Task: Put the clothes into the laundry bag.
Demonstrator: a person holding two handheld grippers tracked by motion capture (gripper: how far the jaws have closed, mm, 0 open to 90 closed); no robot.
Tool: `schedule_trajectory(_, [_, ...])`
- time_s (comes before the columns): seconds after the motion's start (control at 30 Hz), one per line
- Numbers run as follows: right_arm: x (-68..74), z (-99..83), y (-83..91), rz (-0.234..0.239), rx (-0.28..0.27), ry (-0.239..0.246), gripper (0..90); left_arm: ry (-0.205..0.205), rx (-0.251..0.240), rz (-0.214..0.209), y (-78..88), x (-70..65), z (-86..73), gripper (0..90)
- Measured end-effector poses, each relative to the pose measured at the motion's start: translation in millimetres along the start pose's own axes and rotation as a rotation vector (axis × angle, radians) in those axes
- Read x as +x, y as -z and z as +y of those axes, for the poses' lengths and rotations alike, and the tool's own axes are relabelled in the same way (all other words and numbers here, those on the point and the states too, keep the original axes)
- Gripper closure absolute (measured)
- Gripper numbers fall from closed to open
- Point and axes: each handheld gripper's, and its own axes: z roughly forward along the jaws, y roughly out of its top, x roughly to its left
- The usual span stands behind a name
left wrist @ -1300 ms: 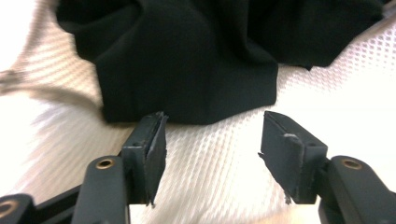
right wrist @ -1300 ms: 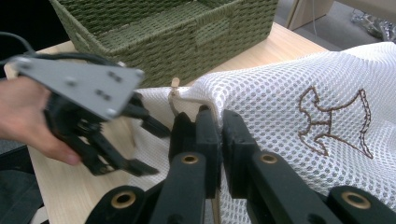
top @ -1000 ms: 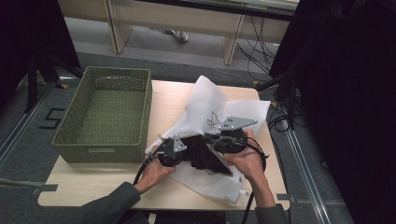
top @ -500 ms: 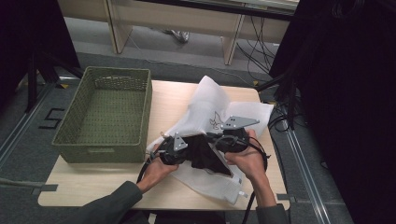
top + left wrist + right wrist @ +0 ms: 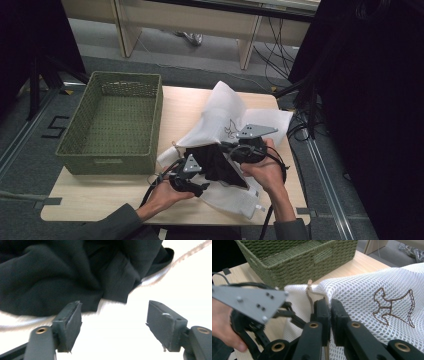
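Observation:
A white mesh bag (image 5: 225, 107) with a stitched cat figure lies on the table, and a black garment (image 5: 217, 162) sits in its mouth. My right gripper (image 5: 330, 307) is shut on the bag's rim beside the beige drawstring (image 5: 310, 293), holding the mesh bag (image 5: 362, 290) up. My left gripper (image 5: 113, 317) has just been opening; its jaws stand apart with nothing between them, just short of the black garment (image 5: 62, 272) on the white fabric. In the high view the left gripper (image 5: 197, 186) is at the garment's near left edge and the right gripper (image 5: 227, 147) at its far side.
A green woven basket (image 5: 110, 150) stands on the left half of the wooden table (image 5: 100, 200), close to the bag's left edge. In the right gripper view the basket (image 5: 312, 262) is just behind the other hand. Cables hang off the table's right side.
The left gripper's jaws opened and let go of the black garment, and the hand drew back a little toward the table's near edge. The right gripper has kept its hold and place.

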Motion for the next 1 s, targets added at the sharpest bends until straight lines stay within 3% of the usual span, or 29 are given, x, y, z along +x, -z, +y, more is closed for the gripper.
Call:
schedule_trajectory(0.03, [-0.7,0.4,0.1,0.006,0.005,0.011,87.2,0.015,0.0,0.013,-4.3,-1.3,1.6,39.9])
schedule_trajectory(0.1, [-0.9,0.8,-0.3,0.011,0.003,0.024,87.2,-0.017,-0.017,0.026,-17.6,-0.3,7.9,54.9])
schedule_trajectory(0.17, [1.4,0.7,1.2,0.006,0.003,-0.003,87.3,-0.066,-0.007,0.051,-26.9,0.7,11.7,69.2])
schedule_trajectory(0.2, [0.3,0.9,1.0,0.014,0.0,0.007,87.3,-0.079,-0.013,0.066,-33.5,1.0,13.1,73.1])
schedule_trajectory(0.23, [-0.1,1.0,2.1,0.006,-0.002,0.011,87.3,-0.095,-0.021,0.122,-36.4,3.0,14.5,76.5])
schedule_trajectory(0.3, [-1.2,0.9,2.2,0.016,-0.005,0.009,87.3,-0.102,-0.021,0.184,-38.1,8.5,17.4,78.6])
schedule_trajectory(0.33, [-1.3,0.9,2.2,0.017,-0.005,0.007,87.2,-0.081,-0.041,0.211,-40.1,8.2,18.9,78.8])
schedule_trajectory(0.37, [-1.3,0.8,2.3,0.019,-0.006,0.001,87.3,-0.075,-0.026,0.187,-40.5,9.7,20.0,78.8])
schedule_trajectory(0.4, [-1.2,0.8,2.3,0.012,-0.011,0.0,87.2,-0.001,-0.061,0.161,-44.7,6.6,19.8,78.7])
schedule_trajectory(0.47, [-2.6,1.6,3.3,0.0,-0.016,0.019,87.3,-0.021,-0.034,0.147,-42.7,7.1,19.4,77.6])
schedule_trajectory(0.5, [-2.2,1.6,4.0,0.002,-0.012,0.007,87.3,-0.082,-0.031,0.166,-40.0,11.0,19.7,76.1])
schedule_trajectory(0.53, [-1.8,1.3,3.9,0.011,-0.007,-0.008,87.3,-0.08,-0.036,0.181,-36.5,9.4,18.7,72.9])
schedule_trajectory(0.6, [-2.0,0.3,3.7,-0.003,-0.009,-0.005,87.3,-0.061,-0.013,0.111,-29.9,12.1,16.0,63.9])
schedule_trajectory(0.63, [-1.0,0.1,3.9,-0.005,-0.005,-0.013,87.3,-0.025,-0.011,0.098,-27.2,10.7,13.8,58.5])
schedule_trajectory(0.67, [-1.9,0.4,3.6,-0.01,-0.005,0.003,87.2,-0.019,-0.004,0.102,-22.1,10.7,11.8,54.1])
schedule_trajectory(0.8, [-1.3,0.4,2.7,-0.011,0.001,0.007,87.2,-0.032,0.017,0.087,-2.5,10.2,2.4,40.2])
schedule_trajectory(0.9, [-1.1,-0.2,2.7,-0.003,0.002,0.001,87.2,-0.012,0.018,0.063,14.4,6.9,-7.8,35.9])
schedule_trajectory(0.93, [-1.3,-0.4,2.6,-0.004,0.001,0.001,87.2,-0.031,0.023,0.063,19.1,7.5,-10.5,36.1])
schedule_trajectory(1.0, [-1.4,-0.7,1.2,0.0,-0.002,0.005,87.2,-0.023,0.011,0.051,25.3,6.5,-16.4,41.0])
